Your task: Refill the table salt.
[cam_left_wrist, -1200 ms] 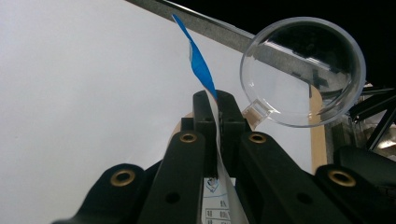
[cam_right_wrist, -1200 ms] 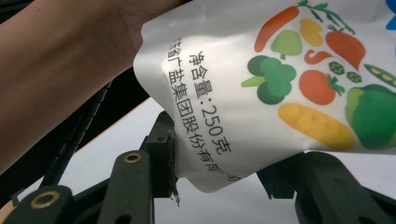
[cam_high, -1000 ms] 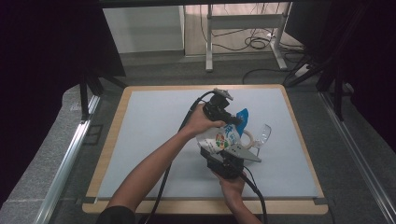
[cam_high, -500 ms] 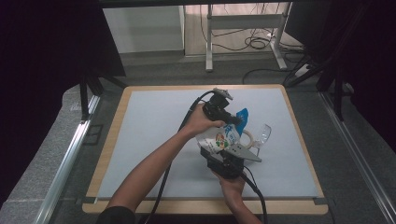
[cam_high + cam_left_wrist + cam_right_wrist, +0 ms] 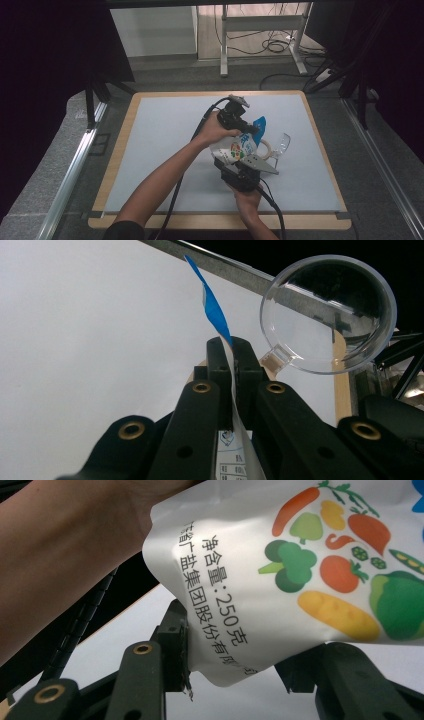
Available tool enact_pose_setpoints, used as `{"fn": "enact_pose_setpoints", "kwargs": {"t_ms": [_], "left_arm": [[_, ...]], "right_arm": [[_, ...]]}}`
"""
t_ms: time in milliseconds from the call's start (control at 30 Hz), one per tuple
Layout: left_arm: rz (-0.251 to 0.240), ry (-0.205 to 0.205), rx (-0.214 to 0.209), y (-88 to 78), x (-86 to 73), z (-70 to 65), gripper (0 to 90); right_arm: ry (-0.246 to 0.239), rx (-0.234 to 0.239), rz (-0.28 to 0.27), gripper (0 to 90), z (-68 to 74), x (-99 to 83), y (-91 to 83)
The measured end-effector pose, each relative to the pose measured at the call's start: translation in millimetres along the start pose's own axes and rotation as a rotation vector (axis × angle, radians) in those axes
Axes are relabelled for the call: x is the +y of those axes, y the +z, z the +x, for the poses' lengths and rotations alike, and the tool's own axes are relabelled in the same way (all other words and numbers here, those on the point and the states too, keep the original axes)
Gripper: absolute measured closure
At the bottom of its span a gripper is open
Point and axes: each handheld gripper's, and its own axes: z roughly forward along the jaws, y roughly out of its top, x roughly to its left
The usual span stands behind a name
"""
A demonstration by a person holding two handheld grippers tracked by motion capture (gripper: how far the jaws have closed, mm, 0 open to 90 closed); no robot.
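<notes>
Toward the near edge of the surface, right of its middle, the right hand-held gripper stands partly open, its jaws clamped on the bottom corner of a white pouch printed with vegetables. Beyond it, the left hand-held gripper is fully closed on the pouch's thin blue top edge. A clear plastic cup sits just beyond, toward the surface's right edge.

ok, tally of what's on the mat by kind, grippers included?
Grippers: 2, left gripper and right gripper
Printed pouches: 1, pouch, clamped by both
Clear plastic cups: 1, cup
Total: 4
</notes>
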Motion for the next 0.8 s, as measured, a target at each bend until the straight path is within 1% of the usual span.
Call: {"fn": "enact_pose_setpoints", "kwargs": {"t_ms": [100, 133, 333, 400, 533, 800], "left_arm": [[0.004, 0.001, -0.008, -0.3, 0.3, 1.3, 89.7], [0.017, 0.011, -0.007, -0.3, 1.7, 1.8, 89.6], [0.032, 0.029, -0.006, -0.4, 7.5, -0.3, 89.7], [0.034, 0.032, -0.005, 0.2, 7.9, -0.9, 89.7], [0.039, 0.029, -0.005, 1.9, 8.6, -1.7, 89.7], [0.049, 0.033, -0.001, 2.9, 11.9, -3.7, 89.7]], "right_arm": [[-0.001, -0.010, -0.002, 55.7, 1.2, 0.0, 1.3], [0.003, -0.018, -0.006, 55.7, 2.5, 0.0, 2.5], [0.017, -0.039, -0.034, 55.9, 4.9, 1.3, 4.0], [0.018, -0.039, -0.036, 55.9, 5.1, 1.3, 3.6], [0.035, -0.042, -0.037, 55.8, 5.1, 1.0, 2.4], [0.044, -0.038, -0.047, 55.9, 4.3, 2.3, 0.9]]}}
